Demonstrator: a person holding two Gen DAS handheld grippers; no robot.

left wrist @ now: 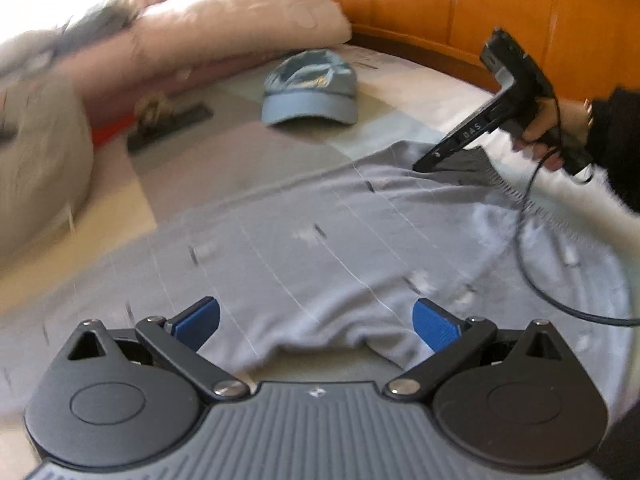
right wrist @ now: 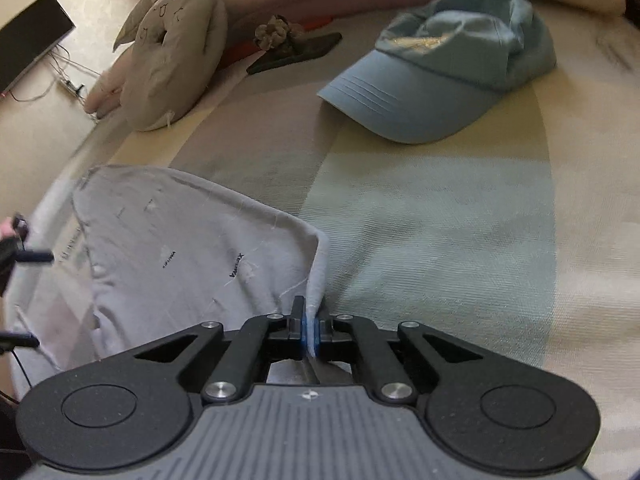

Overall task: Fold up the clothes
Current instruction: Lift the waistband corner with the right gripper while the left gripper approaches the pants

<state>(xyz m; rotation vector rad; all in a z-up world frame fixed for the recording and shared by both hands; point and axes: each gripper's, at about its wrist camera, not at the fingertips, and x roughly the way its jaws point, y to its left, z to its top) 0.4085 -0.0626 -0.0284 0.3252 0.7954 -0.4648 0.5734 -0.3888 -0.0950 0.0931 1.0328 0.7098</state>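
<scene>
A light grey garment (left wrist: pixel 320 240) with small printed marks lies spread on the bed. My left gripper (left wrist: pixel 316 324) is open, its blue pads (left wrist: pixel 198 322) on either side of a bunched edge of the cloth. In the left wrist view the right gripper (left wrist: pixel 424 162) touches the garment's far edge, held by a hand (left wrist: pixel 560 120). In the right wrist view my right gripper (right wrist: pixel 310 330) is shut on an edge of the grey garment (right wrist: pixel 180 248), which rises in a fold between the pads.
A light blue cap (right wrist: pixel 448 76) rests on the checked bedsheet (right wrist: pixel 440 220) beyond the garment. Pink and beige bedding (left wrist: pixel 240 28) is piled at the back, with a beige cushion (right wrist: pixel 176 68) and a dark flat object (right wrist: pixel 296 54). An orange headboard (left wrist: pixel 500 12) bounds the bed.
</scene>
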